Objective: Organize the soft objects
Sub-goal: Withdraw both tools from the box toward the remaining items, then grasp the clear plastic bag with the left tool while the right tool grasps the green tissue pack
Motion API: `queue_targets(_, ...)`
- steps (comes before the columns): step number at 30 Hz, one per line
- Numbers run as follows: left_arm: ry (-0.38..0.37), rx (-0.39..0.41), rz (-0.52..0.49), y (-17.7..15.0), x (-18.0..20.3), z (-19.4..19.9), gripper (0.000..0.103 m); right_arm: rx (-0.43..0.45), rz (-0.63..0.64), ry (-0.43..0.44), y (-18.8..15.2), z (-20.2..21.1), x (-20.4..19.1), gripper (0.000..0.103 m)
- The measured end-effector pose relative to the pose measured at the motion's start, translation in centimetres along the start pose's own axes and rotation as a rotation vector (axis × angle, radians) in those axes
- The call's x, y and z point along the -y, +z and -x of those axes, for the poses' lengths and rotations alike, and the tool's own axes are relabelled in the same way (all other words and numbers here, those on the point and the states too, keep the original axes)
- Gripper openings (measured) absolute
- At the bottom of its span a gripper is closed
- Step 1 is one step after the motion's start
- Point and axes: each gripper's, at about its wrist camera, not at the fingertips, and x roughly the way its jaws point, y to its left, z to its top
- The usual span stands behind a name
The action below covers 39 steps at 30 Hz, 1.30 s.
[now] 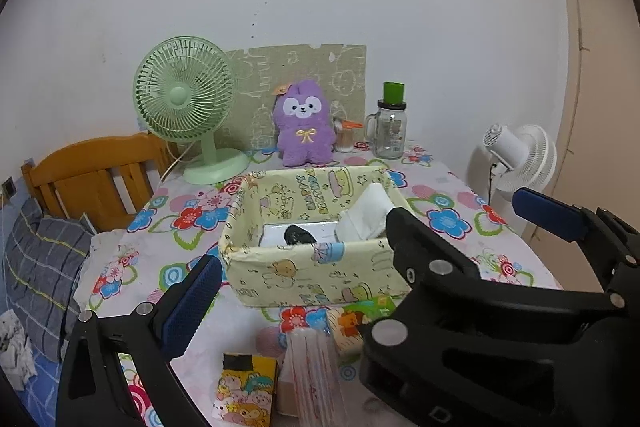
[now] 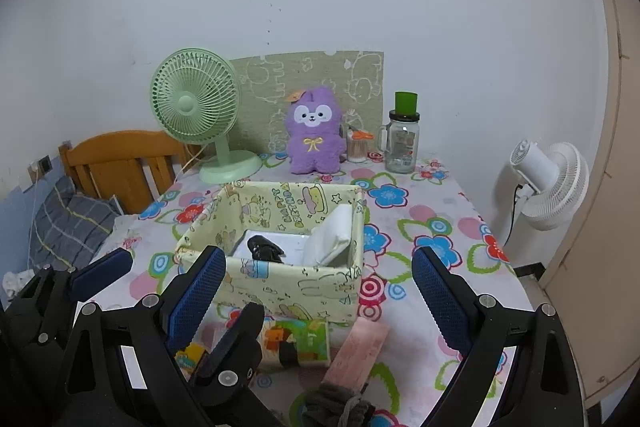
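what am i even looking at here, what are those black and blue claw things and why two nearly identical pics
Those are two hand-held grabbing tools, one in each of a person's hands; there is no robot arm. Each carries a wide-angle camera that looks forward along its fingers, so you get two close viewpoints of one table. In the left camera's picture, the left claw is the black frame with blue pads, and the right tool crosses in front of it. The other picture looks out from the right claw. Both are open and hold nothing.

On the flowered tablecloth sits a yellow fabric box with a white pack and a black item inside. Behind it stand a purple plush toy, a green fan and a glass jar. Small colourful packets lie in front.
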Motion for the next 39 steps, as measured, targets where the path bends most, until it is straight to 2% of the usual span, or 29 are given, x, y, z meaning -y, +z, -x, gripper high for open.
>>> queue_targets(5,-0.017,-0.012,0.005,-1.2,-0.1,0.1,0.103,-0.017,-0.016,0.002,-1.3,0.3,0.0,0.096)
queue_targets(10,-0.016,0.009,0.002,-2.9,-0.1,0.4,0.103,-0.032,-0.017,0.009,-2.8,0.2,-0.4,0.096)
queue_targets(19,0.016,-0.054,0.031,-5.3,-0.7,-0.5,0.102,-0.079,-0.055,0.051,-5.3,-0.7,-0.4,0.096)
queue_targets(24,0.001,-0.102,0.056,-6.4,-1.3,-1.4,0.102,-0.095,-0.068,0.062,-6.5,-1.2,-0.4,0.096)
queue_targets(30,0.02,-0.132,0.03,-7.4,-1.5,-1.9,0.101,-0.101,-0.053,0.058,-7.3,-1.7,-0.8,0.096)
queue_targets(34,-0.023,-0.15,0.059,-7.9,-2.7,-2.5,0.095,-0.123,-0.068,0.048,-7.9,-2.6,-0.6,0.096)
queue_targets(37,0.014,-0.173,0.074,-8.1,-3.4,-3.1,0.087,-0.145,-0.071,0.042,-8.3,-3.4,-0.6,0.096)
queue_targets(39,0.037,-0.181,0.057,-8.2,-3.5,-3.5,0.086,-0.152,-0.066,0.043,-8.5,-3.8,-0.8,0.096)
